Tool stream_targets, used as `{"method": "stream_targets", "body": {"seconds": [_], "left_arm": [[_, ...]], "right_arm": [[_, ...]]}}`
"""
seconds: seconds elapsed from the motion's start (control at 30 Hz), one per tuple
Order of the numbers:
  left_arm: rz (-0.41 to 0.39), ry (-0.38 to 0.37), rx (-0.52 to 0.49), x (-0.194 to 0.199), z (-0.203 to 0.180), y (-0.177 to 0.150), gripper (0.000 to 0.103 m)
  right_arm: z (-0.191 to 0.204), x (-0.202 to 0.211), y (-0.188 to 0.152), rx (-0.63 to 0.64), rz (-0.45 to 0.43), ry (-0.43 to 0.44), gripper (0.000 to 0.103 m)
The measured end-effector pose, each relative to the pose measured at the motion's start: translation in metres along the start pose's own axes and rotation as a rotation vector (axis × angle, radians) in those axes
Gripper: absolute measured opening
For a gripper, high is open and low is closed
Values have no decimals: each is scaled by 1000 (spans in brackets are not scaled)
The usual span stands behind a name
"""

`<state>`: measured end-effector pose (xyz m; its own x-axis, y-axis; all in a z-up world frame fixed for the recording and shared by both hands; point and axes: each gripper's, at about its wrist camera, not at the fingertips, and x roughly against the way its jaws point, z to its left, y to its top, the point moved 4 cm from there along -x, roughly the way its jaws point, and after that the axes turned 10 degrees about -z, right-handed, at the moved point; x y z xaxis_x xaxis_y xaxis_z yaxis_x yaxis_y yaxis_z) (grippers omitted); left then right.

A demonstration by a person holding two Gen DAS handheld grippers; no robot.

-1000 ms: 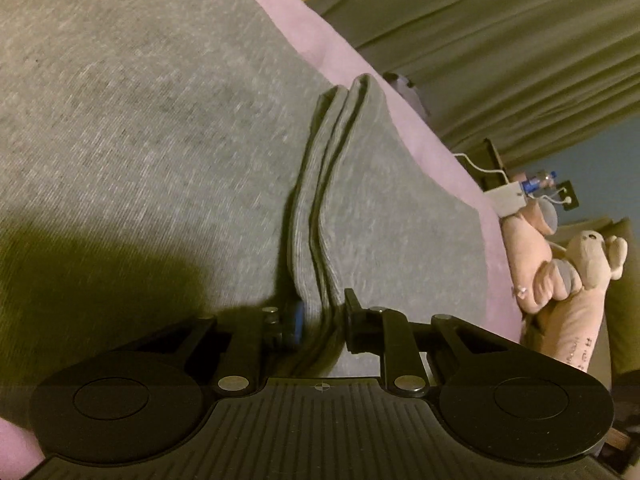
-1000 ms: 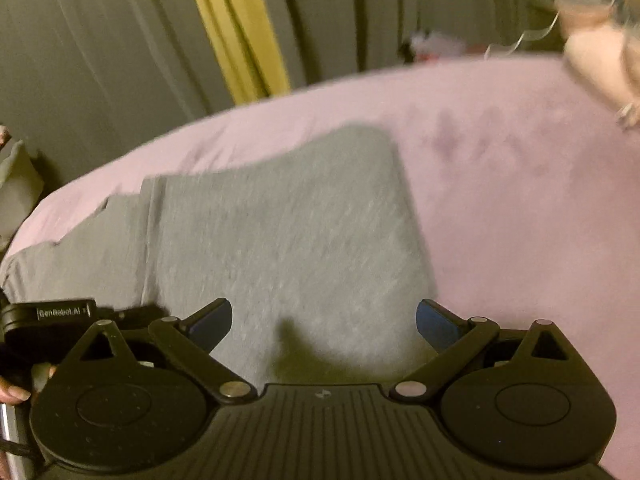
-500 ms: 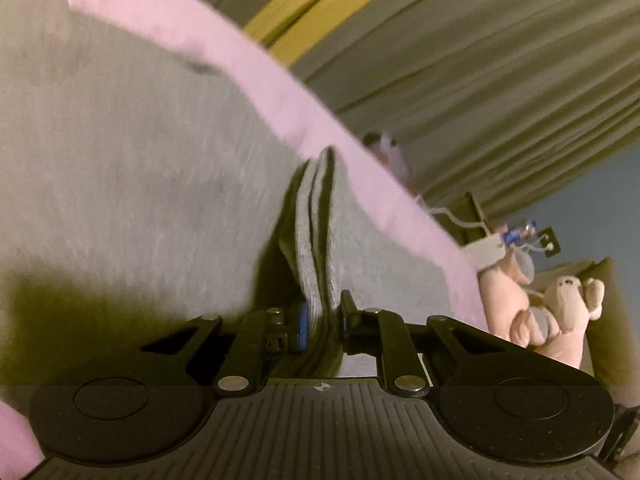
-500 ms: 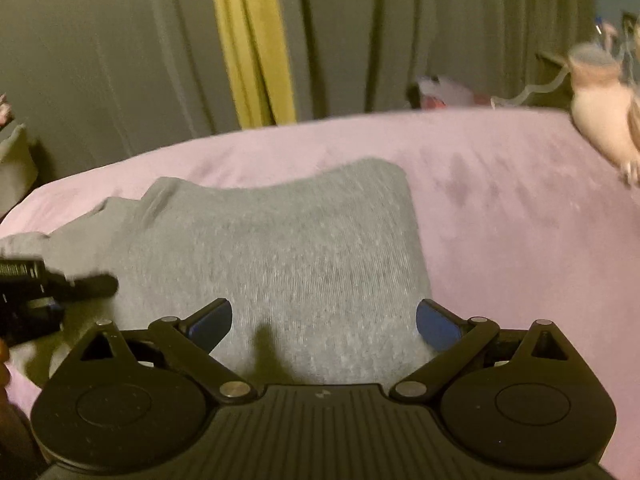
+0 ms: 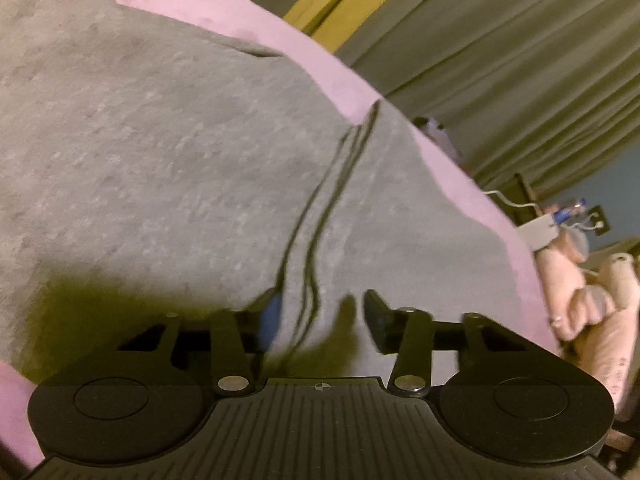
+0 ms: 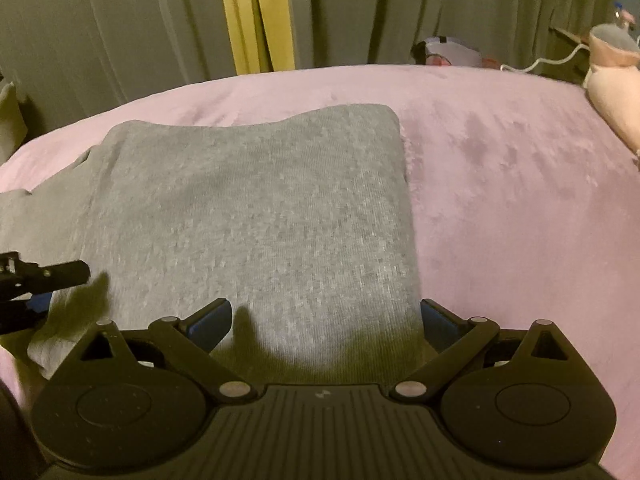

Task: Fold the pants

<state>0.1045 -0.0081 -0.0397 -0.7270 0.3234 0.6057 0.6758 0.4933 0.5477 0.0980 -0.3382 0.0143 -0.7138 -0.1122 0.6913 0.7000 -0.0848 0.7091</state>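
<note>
The grey pants (image 6: pixel 256 216) lie folded into a thick rectangle on the pink bed cover (image 6: pixel 520 184). In the left wrist view the pants (image 5: pixel 160 152) fill the frame, with their stacked folded edges (image 5: pixel 320 220) running down between the fingers. My left gripper (image 5: pixel 320 312) is open around that layered edge, its jaws apart and the cloth loose between them. My right gripper (image 6: pixel 326 316) is wide open and empty, just above the near edge of the folded pants. The left gripper's fingers (image 6: pixel 60 274) show at the left edge of the right wrist view.
Pink plush toys (image 5: pixel 592 300) lie at the right side of the bed, also in the right wrist view (image 6: pixel 616 92). A white charger and cable (image 5: pixel 536 232) sit by them. Grey-green curtains with a yellow strip (image 6: pixel 256 16) hang behind the bed.
My left gripper, shut on the folded edge before, has opened and let the layers go flat. The right gripper stayed open and drew back slightly, showing more of the bed.
</note>
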Motion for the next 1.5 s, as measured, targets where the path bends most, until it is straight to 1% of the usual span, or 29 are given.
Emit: {"method": "stream_targets", "body": {"seconds": [0.07,0.13,0.23,0.37,0.5,0.63,0.7,0.83,0.9,0.97,1.0,1.03,1.07,1.1,1.13,1.17,1.2,1.27,1.3,1.33,1.37,1.4,1.43,1.47,1.5], "left_arm": [[-3,7,10,2,5,-1,38],[-3,13,23,1,10,0,31],[1,11,45,2,15,1,29],[-8,12,27,3,13,-1,25],[-19,11,3,4,8,0,22],[-38,-10,31,12,9,5,18],[-61,-18,17,19,5,7,17],[-117,-16,-28,30,-4,10,17],[-105,-9,-36,27,-3,10,17],[-51,9,-62,17,0,7,21],[-25,39,-76,12,2,4,23],[-14,61,-84,9,2,2,28],[-17,62,-93,9,1,1,29],[-21,64,-108,10,-2,1,32],[-23,64,-123,10,-5,0,41],[-23,59,-136,9,-8,-2,44],[-25,62,-155,8,-12,-4,46],[-29,91,-221,5,-18,-8,47],[-29,100,-257,3,-22,-10,50],[-30,102,-285,2,-25,-12,55],[-31,101,-302,1,-29,-14,58],[-34,101,-319,0,-31,-17,64],[-36,102,-338,-1,-33,-20,70],[-37,101,-367,-2,-37,-23,73],[-39,102,-405,-3,-41,-26,79]], "right_arm": [[2,3,-1,5,-21,4,99],[2,5,-1,-8,-39,10,99],[0,1,-3,-22,-17,-1,99],[-2,-7,-4,-31,20,-7,99],[0,-5,-4,-11,17,-14,99],[0,-1,-3,-16,0,2,99],[-1,5,-1,-34,-28,33,99],[-3,24,4,-45,-141,72,99],[-3,28,5,-46,-168,108,99],[-2,26,3,-34,-155,115,99],[-2,23,3,-29,-144,112,98],[-2,20,3,-32,-132,117,90],[-2,17,4,-44,-126,135,74],[-2,15,6,-62,-123,157,66],[-2,11,8,-77,-120,171,52],[-3,8,10,-92,-120,178,45],[-3,4,11,-98,-118,180,44],[-4,-5,13,-91,-103,161,35],[-5,-10,15,-87,-93,152,34],[-8,-16,18,-87,-94,141,31],[-9,-21,22,-69,-102,122,25],[-11,-26,26,-31,-114,87,22],[-12,-33,31,6,-121,52,15],[-15,-40,35,22,-119,38,14],[-19,-51,41,12,-108,34,14]]}}
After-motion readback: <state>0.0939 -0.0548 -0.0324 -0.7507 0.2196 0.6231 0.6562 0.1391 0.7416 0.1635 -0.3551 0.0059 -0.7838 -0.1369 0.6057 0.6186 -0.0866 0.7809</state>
